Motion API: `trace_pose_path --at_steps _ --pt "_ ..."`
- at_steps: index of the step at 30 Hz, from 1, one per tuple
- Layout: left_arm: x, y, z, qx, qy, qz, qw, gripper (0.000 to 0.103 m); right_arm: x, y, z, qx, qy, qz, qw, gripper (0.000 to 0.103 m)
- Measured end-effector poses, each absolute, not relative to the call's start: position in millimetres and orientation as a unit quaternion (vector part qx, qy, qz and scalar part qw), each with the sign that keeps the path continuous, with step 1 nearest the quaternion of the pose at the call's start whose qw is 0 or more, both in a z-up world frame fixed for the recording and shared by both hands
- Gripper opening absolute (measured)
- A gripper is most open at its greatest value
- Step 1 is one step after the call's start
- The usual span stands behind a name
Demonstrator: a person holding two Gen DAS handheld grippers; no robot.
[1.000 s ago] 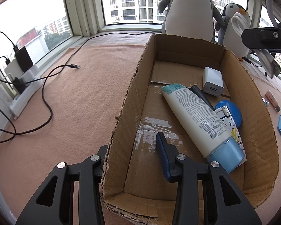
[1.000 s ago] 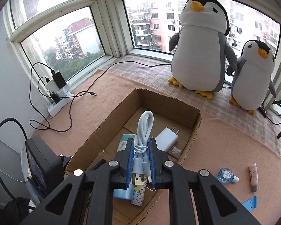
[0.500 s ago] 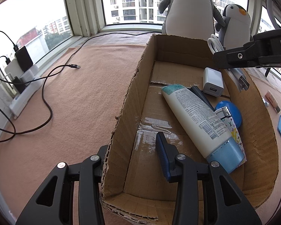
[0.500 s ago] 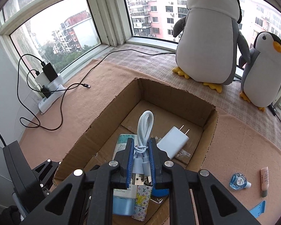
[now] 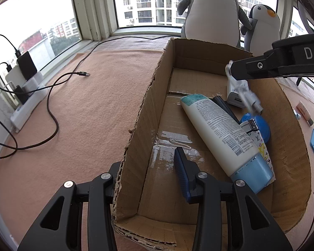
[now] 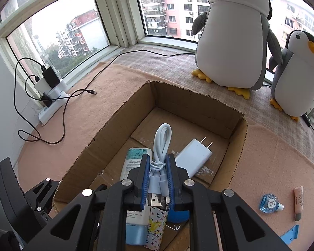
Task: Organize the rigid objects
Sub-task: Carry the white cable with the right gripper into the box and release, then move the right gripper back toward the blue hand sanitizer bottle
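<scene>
Bay window behind, two plush penguins [image 6: 230,48] on the sill, a peach-coloured blanket as the surface [image 5: 90,108], an open cardboard box [image 6: 106,133] in the middle of it.

Step in hand, as judged: dropping the coiled white cable [image 6: 161,146] into the box. Right claw [image 6: 158,179] hanging over the box interior, above the lotion tube [image 5: 217,133] and the white charger [image 6: 193,156]; jaws opening now, cable between the blue pads, USB plugs sticking out below, pads seemingly touching the bundle. Left claw [image 5: 148,165] narrow, clamped on the left wall of the box, one finger outside and one inside, steadying it.

Next move, probably: opening wider until the cable falls free, then lifting straight up, without dragging the loop out again. After that, likely fetching the loose things on the blanket beside the box: small blue bottle [image 6: 270,202], pink tube [image 6: 298,200], blue flat piece [image 6: 290,235].

Compared with a second ago: right claw lower and further over the box, box filling more of its view, pads a little more apart. Left claw unchanged, same grip on the wall. Contents of the box not shifted.
</scene>
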State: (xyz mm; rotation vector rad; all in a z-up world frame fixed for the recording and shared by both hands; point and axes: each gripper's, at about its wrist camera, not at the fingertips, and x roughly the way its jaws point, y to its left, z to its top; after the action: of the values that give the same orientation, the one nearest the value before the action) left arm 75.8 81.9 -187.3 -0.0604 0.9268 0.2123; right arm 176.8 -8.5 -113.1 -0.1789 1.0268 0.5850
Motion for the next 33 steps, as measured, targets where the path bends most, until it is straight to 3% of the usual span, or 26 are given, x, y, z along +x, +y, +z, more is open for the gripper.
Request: trace_pose_path --at_steps 1,3,4,10,33 --pt "76 82 -187 -0.029 0.446 0.102 0.889 0.039 177 -9 -113 -0.085 0.482 0.275 0.828 0.030" --pt "76 82 -187 -0.029 0.446 0.102 0.889 0.039 175 -10 -110 -0.088 0.472 0.269 0.835 0.053" --pt "76 82 -187 -0.029 0.446 0.102 0.889 0.039 175 -11 -109 -0.089 0.469 0.269 0.837 0.055" --pt "76 82 -187 -0.029 0.446 0.102 0.889 0.039 176 -14 -107 -0.085 0.472 0.266 0.836 0.060" --pt "75 82 -188 -0.030 0.445 0.102 0.889 0.039 164 -92 -82 -0.044 0.478 0.247 0.842 0.060"
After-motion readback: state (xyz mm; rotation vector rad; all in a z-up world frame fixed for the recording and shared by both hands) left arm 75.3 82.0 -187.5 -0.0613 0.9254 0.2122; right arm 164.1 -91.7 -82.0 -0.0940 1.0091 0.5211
